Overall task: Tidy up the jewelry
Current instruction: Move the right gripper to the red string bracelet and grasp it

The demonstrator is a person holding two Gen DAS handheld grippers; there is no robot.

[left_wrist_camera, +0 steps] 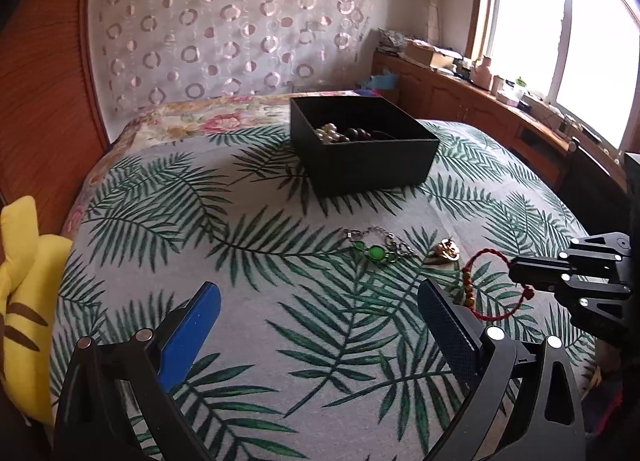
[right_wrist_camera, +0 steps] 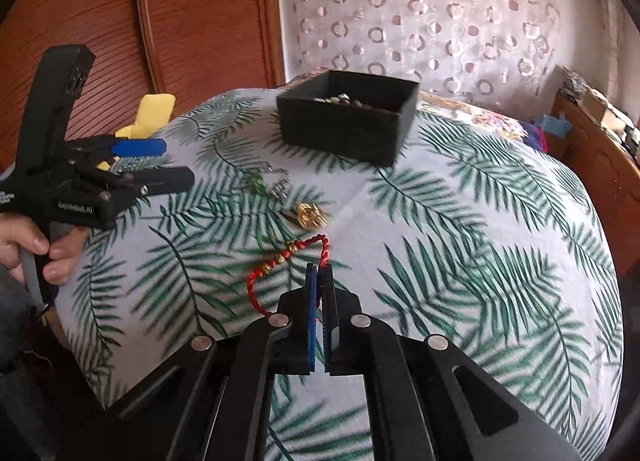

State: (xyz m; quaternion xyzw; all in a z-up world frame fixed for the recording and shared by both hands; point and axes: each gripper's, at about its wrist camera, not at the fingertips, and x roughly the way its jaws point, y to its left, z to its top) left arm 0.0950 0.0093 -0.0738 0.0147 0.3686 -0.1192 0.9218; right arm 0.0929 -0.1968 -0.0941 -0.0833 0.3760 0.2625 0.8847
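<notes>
Covering the whole work surface is a leaf-print bedspread (left_wrist_camera: 248,261), grey-white with green fronds, laid over a bed with a floral cover showing at its far edge. A wooden wardrobe (right_wrist_camera: 180,21) stands on the left, and a sheer curtain with ring pattern (left_wrist_camera: 232,25) hangs on the far wall. A yellow cushion (left_wrist_camera: 28,281) sits at the bed's left edge.

A black open box (left_wrist_camera: 360,145) rests on the far middle of the bedspread; pearl and dark beads (left_wrist_camera: 340,133) lie inside it.

The left gripper (left_wrist_camera: 320,301), held in a hand (right_wrist_camera: 36,249) at the near left, has its blue-padded jaws standing wide apart with nothing between them.

The right gripper (right_wrist_camera: 320,277) comes in from the near right with its jaws pressed together on the cord of a red string bracelet (right_wrist_camera: 288,261). The bracelet's loop, with small gold beads, spreads on the cloth to the left of and just beyond the fingertips; whether any of it is lifted clear of the cloth cannot be told.

Beyond the bracelet, near it but apart, lies a gold ornament (right_wrist_camera: 312,215). Further left and farther off lies a chain bracelet with green stones (left_wrist_camera: 376,247), flat on the bedspread, between the red bracelet and the box.
</notes>
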